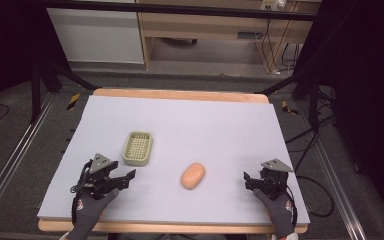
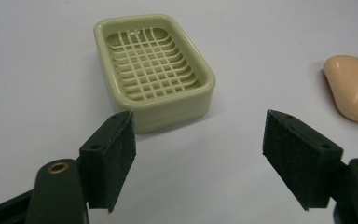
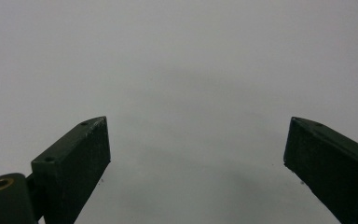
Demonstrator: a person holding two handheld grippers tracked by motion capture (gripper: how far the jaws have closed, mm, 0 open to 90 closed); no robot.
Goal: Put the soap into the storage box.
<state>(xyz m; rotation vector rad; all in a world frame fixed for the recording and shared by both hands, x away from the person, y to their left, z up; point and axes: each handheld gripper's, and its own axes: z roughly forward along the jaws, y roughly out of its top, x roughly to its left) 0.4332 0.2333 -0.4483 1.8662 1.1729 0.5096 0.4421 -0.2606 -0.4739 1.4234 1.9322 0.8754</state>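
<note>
A pale green soap dish (image 1: 138,148) with a grid floor lies empty on the left half of the lilac mat (image 1: 210,120). A peach bar of soap (image 1: 193,175) rests on the mat to the dish's right, apart from it. My left gripper (image 1: 124,181) is open, just in front of the dish, with nothing between its jaws. In the left gripper view the dish (image 2: 154,70) sits beyond the open gripper (image 2: 199,121), and the soap (image 2: 354,88) is at the right edge. My right gripper (image 1: 248,181) is open over bare mat, right of the soap; its view shows the empty gripper (image 3: 198,126).
The mat covers a wooden table (image 1: 180,94) whose edges show at the front and back. Black frame legs (image 1: 55,75) and cables (image 1: 305,145) stand on the floor around it. A wooden cabinet (image 1: 205,30) is behind.
</note>
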